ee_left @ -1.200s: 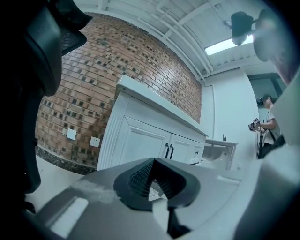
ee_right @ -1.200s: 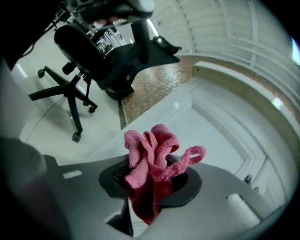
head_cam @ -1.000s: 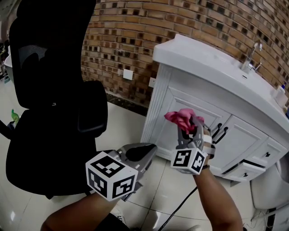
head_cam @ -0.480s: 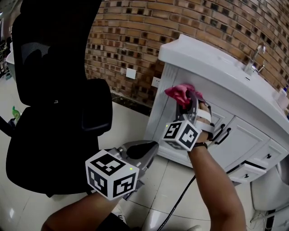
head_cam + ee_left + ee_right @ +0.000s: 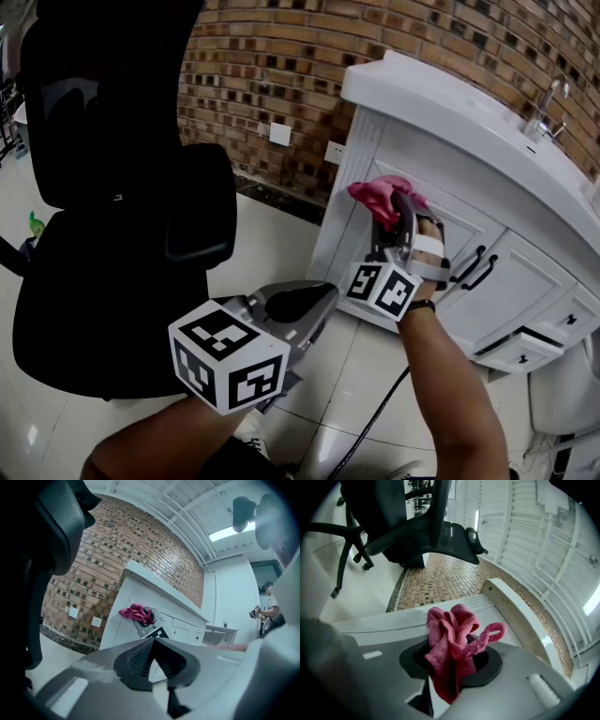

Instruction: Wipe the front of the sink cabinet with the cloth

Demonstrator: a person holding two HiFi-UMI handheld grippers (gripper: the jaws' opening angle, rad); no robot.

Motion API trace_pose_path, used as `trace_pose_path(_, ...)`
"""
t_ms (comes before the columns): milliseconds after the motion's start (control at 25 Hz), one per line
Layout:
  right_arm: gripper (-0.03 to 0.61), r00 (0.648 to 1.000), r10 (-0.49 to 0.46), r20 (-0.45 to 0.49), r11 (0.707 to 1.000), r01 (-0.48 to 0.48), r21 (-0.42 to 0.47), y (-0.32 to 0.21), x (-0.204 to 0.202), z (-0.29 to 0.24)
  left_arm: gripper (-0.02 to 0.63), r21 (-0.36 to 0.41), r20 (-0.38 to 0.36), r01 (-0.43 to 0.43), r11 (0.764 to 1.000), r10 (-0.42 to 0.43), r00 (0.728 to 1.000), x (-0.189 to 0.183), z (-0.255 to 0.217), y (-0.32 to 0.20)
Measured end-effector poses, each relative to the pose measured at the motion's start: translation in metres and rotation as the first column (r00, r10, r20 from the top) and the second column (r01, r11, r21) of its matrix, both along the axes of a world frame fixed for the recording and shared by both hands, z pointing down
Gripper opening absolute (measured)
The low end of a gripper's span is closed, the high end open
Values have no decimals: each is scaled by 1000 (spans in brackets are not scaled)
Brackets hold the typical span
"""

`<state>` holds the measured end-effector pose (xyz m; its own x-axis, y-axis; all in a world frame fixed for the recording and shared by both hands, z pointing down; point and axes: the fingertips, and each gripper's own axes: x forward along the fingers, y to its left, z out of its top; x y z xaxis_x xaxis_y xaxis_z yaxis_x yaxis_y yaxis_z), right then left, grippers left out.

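My right gripper [image 5: 394, 214] is shut on a bunched pink cloth [image 5: 379, 195] and holds it against the upper left door panel of the white sink cabinet [image 5: 469, 246]. In the right gripper view the cloth [image 5: 451, 645] bulges out between the jaws, with the cabinet front [image 5: 389, 619] just behind it. My left gripper [image 5: 317, 302] hangs lower and to the left, away from the cabinet, shut with nothing in it. From the left gripper view, the cloth [image 5: 136, 613] and the cabinet [image 5: 118, 616] lie ahead of the left gripper [image 5: 152, 660].
A black office chair [image 5: 112, 206] stands close on the left. A brick wall [image 5: 281, 66] with two white outlets runs behind. The basin top carries a tap [image 5: 548, 105]. One lower drawer [image 5: 525, 345] at the right stands slightly out. A black cable [image 5: 375, 427] hangs below my right arm.
My right gripper has carried the cloth up the left door panel and now rests near its top. The left gripper has stayed low and shut.
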<state>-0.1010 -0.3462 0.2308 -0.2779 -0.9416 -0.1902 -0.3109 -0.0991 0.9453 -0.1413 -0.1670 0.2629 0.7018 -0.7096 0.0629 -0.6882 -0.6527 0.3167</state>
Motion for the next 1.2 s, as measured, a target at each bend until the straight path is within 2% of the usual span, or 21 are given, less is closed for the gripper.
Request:
trace_pose_path(400,118,1000,0,-8,997,0,-81,-3,7,70,3,-33,10,4,999,-3,1000,0,11,-6)
trace_pose_path(640,118,1000,-2,-23,987,-2,-161,-2,10,125,5,-44,3,2,999,-2,1000,-2,11,-6)
trace_pose_path(1000,118,1000,1,-29,962,-9,-273,-2,9,202,5,-70,14,-4,998,5,1000,-1,18,-8)
trace_pose_path(1200,118,998,6,-56,938,-25,-346,-1,11,252,5,-71,6,-5,997,5,1000,-2,16,-9)
